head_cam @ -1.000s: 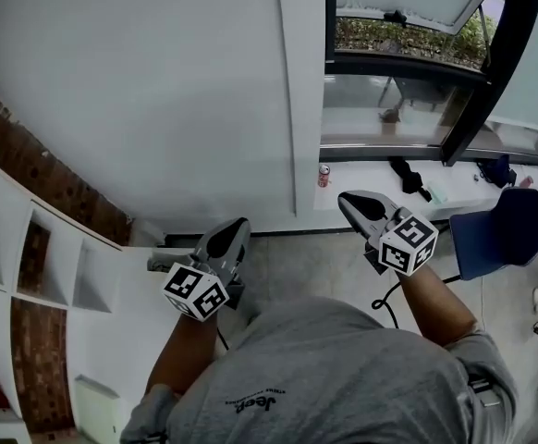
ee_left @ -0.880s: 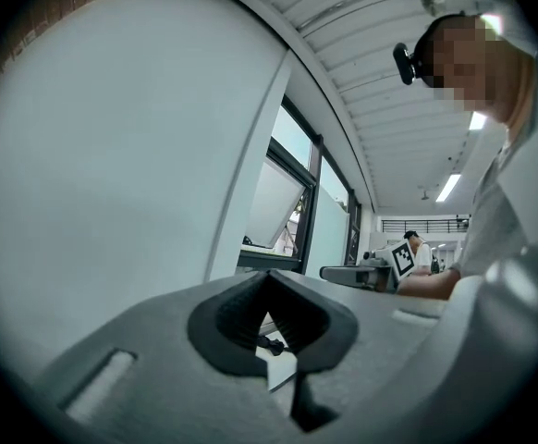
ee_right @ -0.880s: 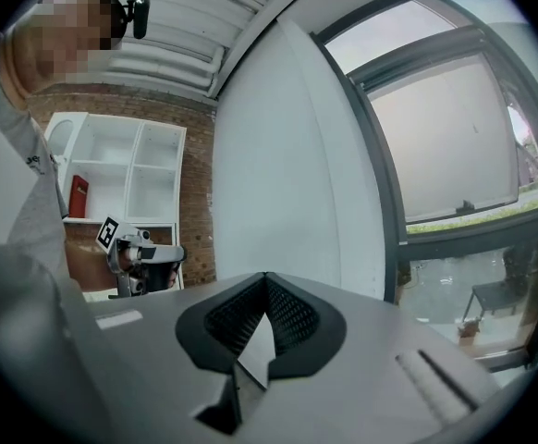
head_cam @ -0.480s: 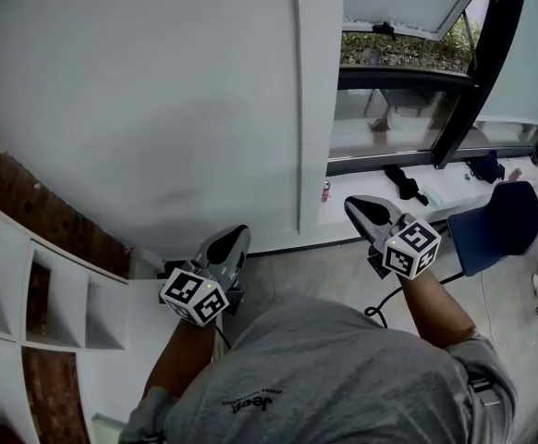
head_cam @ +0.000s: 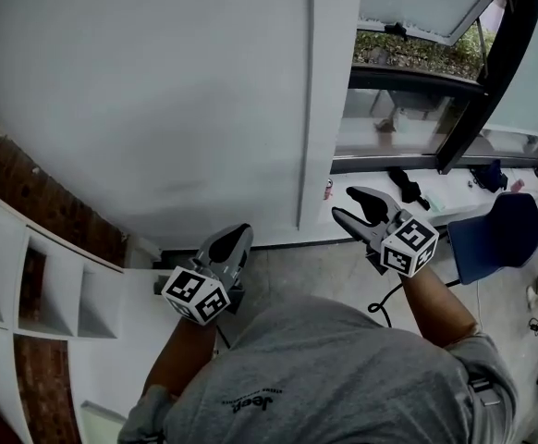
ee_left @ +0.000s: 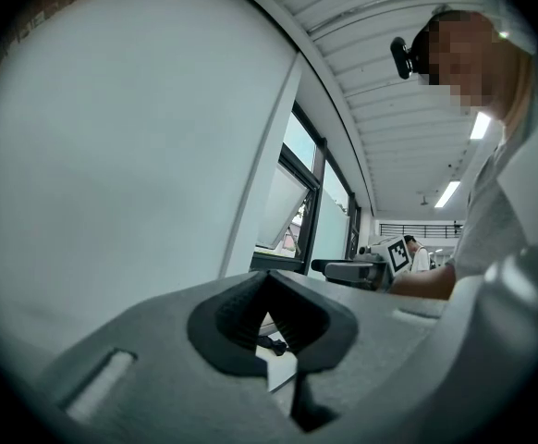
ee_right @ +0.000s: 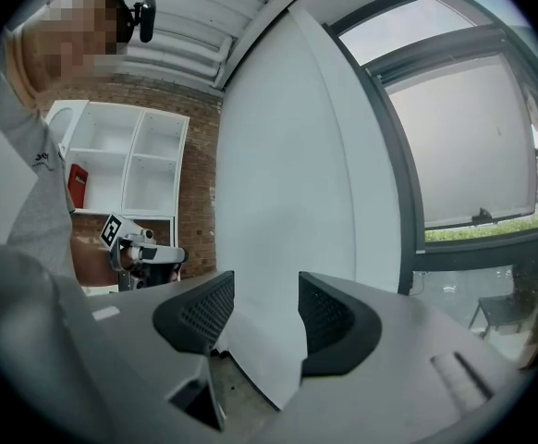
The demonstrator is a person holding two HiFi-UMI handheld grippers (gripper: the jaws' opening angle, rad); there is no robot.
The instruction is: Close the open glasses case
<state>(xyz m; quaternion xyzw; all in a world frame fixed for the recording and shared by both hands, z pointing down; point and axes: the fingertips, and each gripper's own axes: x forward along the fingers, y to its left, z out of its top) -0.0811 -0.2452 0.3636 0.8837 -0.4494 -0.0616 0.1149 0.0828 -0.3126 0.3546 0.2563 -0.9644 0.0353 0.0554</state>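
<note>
1. The left gripper (ee_left: 267, 280) is held with its jaws brought together at the tips, and nothing is gripped between them.
2. The right gripper (ee_right: 267, 294) is seen with its jaws opening. A clear gap is left between the ribbed pads (ee_right: 204, 311), and only the white wall (head_cam: 158, 91) is seen through that gap.
3. Both grippers are pointed roughly level towards that wall, side by side and well apart, each carried in one of the person's hands.
4. The glasses case cannot be picked out with certainty. A dark object (head_cam: 406, 185) is seen on the white ledge (head_cam: 456, 188) under the window, ahead of the right gripper and a little to its right. It is touched by neither gripper, and whether it is the case cannot be told.
5. A small red can (head_cam: 327, 190) is stood on the same ledge, near the right gripper's jaw tips, on their left side.
6. A blue chair (head_cam: 493, 237) is placed to the right of the right gripper.
7. White shelving (head_cam: 29, 276) is set against brick to the left of the left gripper.
</note>
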